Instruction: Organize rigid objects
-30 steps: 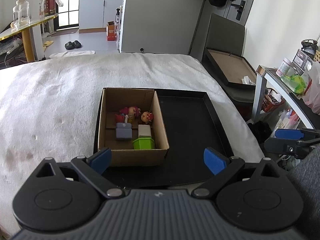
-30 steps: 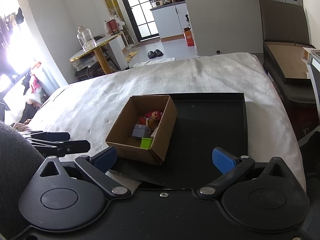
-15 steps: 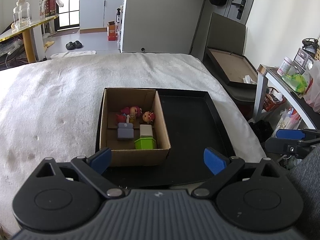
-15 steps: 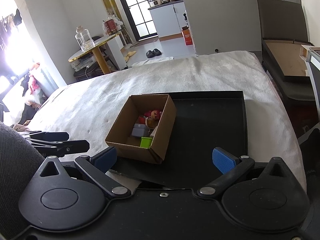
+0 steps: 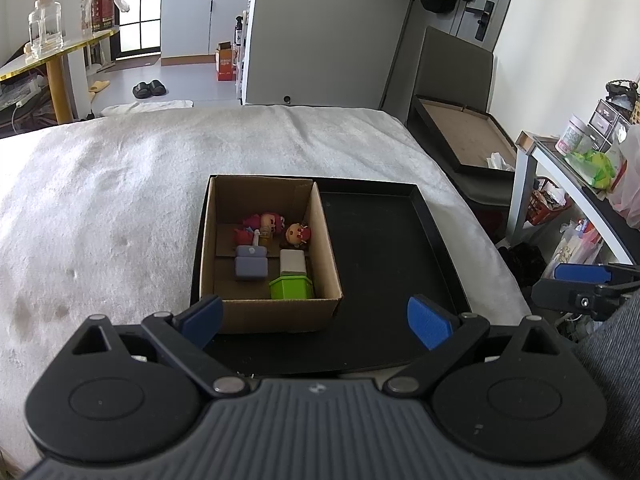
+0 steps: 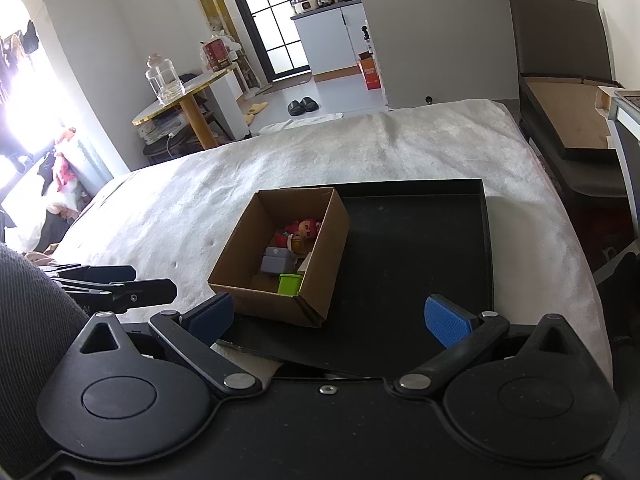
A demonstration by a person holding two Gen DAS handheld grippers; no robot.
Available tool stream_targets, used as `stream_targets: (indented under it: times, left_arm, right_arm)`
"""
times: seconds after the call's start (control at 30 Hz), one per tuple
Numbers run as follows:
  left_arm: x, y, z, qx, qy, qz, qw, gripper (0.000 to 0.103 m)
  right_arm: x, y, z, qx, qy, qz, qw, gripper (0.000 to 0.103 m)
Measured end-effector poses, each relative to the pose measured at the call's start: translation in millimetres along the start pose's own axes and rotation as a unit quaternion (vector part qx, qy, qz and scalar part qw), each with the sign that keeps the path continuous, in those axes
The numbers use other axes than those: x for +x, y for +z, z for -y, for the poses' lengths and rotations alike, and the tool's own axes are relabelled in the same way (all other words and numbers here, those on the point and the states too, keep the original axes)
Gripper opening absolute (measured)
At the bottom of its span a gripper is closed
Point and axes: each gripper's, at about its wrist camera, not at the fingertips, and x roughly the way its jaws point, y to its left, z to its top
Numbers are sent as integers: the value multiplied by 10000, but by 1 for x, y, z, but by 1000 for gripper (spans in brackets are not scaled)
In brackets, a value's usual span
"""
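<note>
An open cardboard box (image 5: 264,312) (image 6: 316,280) sits in the left part of a black tray (image 5: 384,256) (image 6: 420,248) on a white blanket. Inside lie a green block (image 5: 291,287) (image 6: 289,284), a grey-lilac block (image 5: 250,267) (image 6: 276,262), a white block (image 5: 293,260) and small red-haired figurines (image 5: 269,222) (image 6: 305,227). My left gripper (image 5: 314,318) is open and empty, held back just before the box's near wall. My right gripper (image 6: 328,320) is open and empty too, near the tray's front edge. Each gripper shows at the edge of the other's view.
The white blanket (image 5: 100,184) spreads wide to the left and beyond the tray. To the right of the bed stand a white side table with clutter (image 5: 580,152) and a dark open case (image 5: 460,132). A round yellow table (image 6: 188,92) stands behind on the left.
Both views have shifted slightly; the box and tray sit a little farther up in the frames. Both grippers stay open, and nothing in the box has moved.
</note>
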Motion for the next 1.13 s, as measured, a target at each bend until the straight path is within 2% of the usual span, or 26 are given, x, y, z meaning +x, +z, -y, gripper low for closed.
stream_targets:
  times: [1.13]
  left_arm:
    - [3,0,-1,-26,-6,0,10000,98]
  right_arm:
    - [0,-1,-3,56,-15,-17,10000,103]
